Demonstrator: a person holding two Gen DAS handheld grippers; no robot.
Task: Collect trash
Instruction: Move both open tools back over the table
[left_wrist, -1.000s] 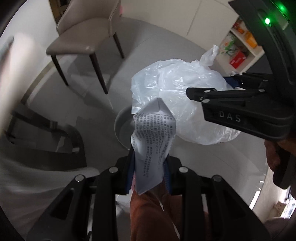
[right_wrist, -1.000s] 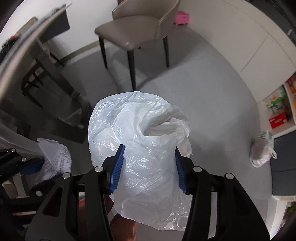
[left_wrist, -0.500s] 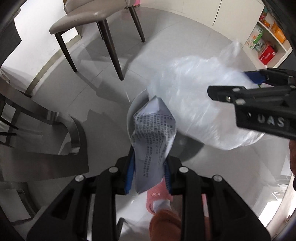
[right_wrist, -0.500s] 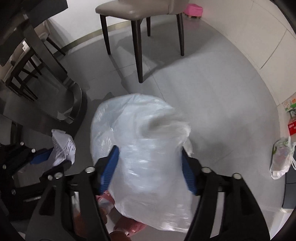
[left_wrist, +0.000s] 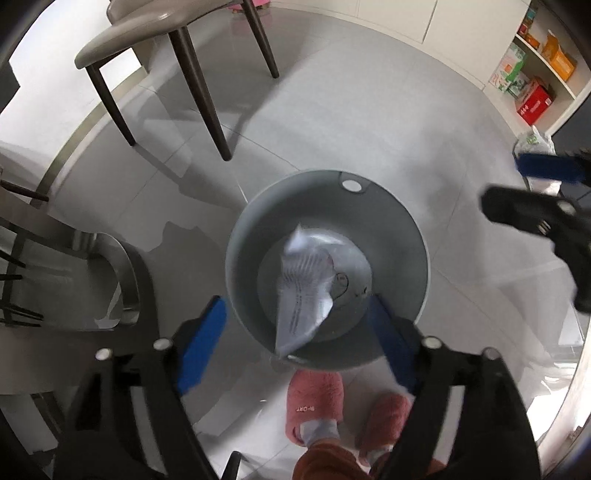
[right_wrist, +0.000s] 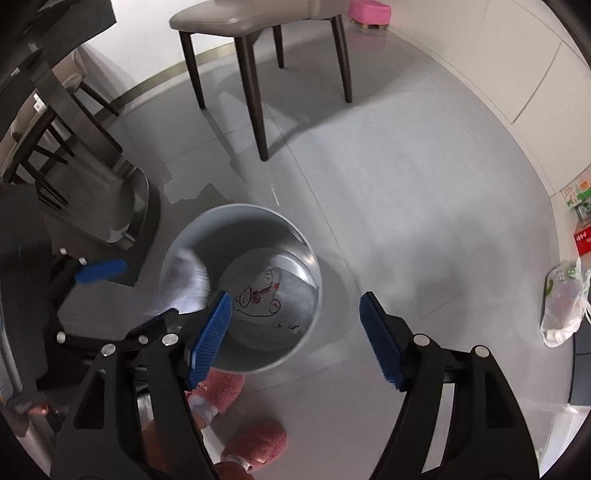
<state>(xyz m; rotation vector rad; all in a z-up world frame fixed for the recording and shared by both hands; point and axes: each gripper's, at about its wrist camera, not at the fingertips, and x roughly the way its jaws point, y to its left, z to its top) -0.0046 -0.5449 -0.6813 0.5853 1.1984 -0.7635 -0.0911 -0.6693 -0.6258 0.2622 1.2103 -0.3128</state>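
Left gripper (left_wrist: 291, 328): jaws just sprung apart, printed paper (left_wrist: 303, 295) blurred, dropping free into grey bin (left_wrist: 417, 258).
Right gripper (right_wrist: 295, 332): jaws parted, empty.
Plastic bag: unseen.

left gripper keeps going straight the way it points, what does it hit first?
Most likely the printed paper, loose between the open jaws of the left gripper and over the mouth of the grey bin. Past it, the bin's bottom. Depth is unclear.
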